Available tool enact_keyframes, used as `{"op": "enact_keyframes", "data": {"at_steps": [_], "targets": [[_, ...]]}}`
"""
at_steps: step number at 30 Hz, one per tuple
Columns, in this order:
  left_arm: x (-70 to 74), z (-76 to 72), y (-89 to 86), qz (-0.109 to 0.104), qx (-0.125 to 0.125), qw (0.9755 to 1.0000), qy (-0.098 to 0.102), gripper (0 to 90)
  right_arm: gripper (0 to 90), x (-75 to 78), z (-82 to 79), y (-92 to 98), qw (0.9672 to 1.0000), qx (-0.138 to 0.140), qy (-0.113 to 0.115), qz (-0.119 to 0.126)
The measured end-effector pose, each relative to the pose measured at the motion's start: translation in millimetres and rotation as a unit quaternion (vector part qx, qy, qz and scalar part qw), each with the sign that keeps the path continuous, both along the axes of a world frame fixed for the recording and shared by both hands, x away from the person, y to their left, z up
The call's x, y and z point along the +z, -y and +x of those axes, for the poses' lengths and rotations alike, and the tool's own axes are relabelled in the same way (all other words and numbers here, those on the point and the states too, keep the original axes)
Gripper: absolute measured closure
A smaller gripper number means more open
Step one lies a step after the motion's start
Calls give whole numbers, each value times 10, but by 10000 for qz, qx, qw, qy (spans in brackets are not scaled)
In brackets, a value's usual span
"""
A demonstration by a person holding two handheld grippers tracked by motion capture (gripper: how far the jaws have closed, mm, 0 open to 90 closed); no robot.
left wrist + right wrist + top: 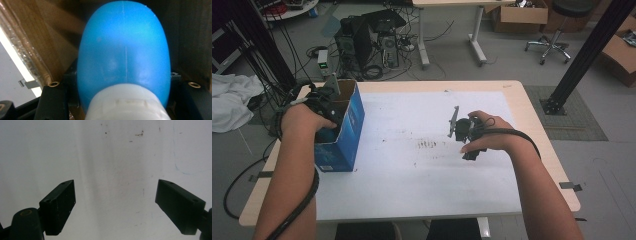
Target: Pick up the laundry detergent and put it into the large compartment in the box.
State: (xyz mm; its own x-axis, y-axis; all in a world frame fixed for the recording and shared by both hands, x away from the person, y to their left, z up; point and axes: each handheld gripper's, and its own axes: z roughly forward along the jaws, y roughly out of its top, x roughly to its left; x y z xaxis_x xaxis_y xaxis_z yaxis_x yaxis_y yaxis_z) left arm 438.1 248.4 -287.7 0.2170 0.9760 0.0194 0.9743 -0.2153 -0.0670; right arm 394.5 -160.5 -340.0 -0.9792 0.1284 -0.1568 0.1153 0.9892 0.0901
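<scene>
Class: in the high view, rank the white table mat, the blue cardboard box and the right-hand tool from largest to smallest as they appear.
1. White table mat, plainly the largest.
2. Blue cardboard box, standing at the mat's left edge.
3. Black right-hand tool, the smallest, though the hand covers part of it.

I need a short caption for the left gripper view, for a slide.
Left claw shut on a blue bulb with a white cap, inside a cardboard box.
</scene>
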Motion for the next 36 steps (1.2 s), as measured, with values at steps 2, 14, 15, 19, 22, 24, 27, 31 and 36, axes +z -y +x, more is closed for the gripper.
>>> {"op": "enact_keyframes", "data": {"at_steps": [2,14,15,19,22,24,27,31,36], "targets": [[2,-3,6,-32,14,10000,13,376,168,2,-2,6,10000,-11,0,-12],[88,-27,9,-96,105,9998,113,313,168,6,-17,11,10000,-14,19,9],[91,-28,10,-112,105,9998,108,313,168,6,-18,9,10000,-13,20,12],[128,-39,18,-79,104,9998,171,310,168,9,-22,5,10000,-8,23,36],[164,-46,17,-61,112,9997,204,305,168,15,-24,8,10000,-2,29,20],[190,-52,18,-53,126,9997,220,295,168,19,-27,12,10000,-4,37,29],[246,-61,21,-43,118,9996,261,270,168,26,-33,16,10000,-8,42,37],[327,-83,37,-54,91,9993,367,263,168,33,-34,25,10000,-21,58,50],[385,-103,31,-31,102,9992,397,257,168,38,-40,20,10000,-11,55,55]]}}
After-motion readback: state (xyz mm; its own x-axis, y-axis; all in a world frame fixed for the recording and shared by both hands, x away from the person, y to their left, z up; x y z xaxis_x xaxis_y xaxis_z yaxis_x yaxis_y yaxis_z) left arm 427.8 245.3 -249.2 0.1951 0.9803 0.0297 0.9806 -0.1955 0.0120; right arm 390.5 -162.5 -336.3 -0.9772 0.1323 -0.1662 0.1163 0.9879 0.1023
